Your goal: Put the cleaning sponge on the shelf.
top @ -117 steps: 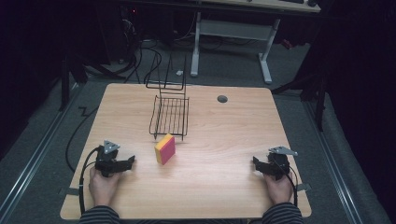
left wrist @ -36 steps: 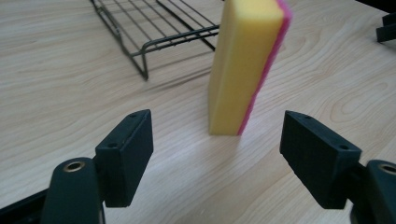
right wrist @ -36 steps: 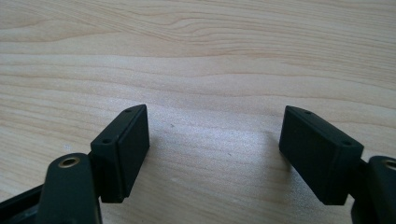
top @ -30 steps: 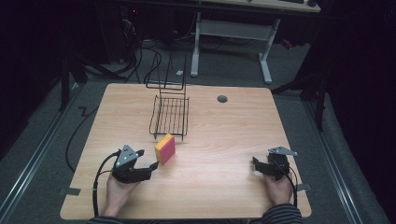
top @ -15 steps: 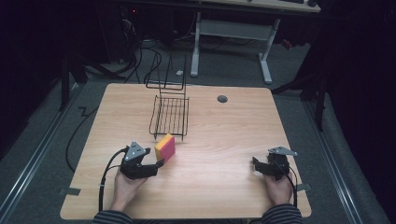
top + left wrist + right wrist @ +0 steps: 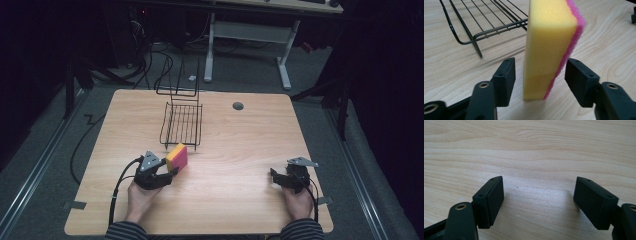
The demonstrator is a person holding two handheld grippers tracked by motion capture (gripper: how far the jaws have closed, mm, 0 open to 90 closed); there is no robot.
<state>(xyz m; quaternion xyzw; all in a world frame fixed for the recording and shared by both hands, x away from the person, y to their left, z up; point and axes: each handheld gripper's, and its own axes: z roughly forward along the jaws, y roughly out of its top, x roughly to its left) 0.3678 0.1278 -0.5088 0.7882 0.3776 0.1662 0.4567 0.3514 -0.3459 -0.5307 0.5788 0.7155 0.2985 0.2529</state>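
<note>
Left claw spread around the upright sponge; right claw spread over bare surface.

In the high view, we see the left claw [image 6: 172,172] at the near-left of the wooden surface [image 6: 240,140], its tips at the sponge [image 6: 177,156], and beyond the sponge the wire rack [image 6: 182,123]. The right claw [image 6: 274,176] sits well apart at the near-right. In the left gripper view, the sponge [image 6: 551,47] stands on edge between the jaws of the left claw [image 6: 540,76], yellow face toward the left jaw, pink layer toward the right jaw, a small gap at each side. The wire rack [image 6: 484,22] lies ahead and to the left. In the right gripper view, the right claw [image 6: 537,200] is spread wide, nothing between its jaws.
</note>
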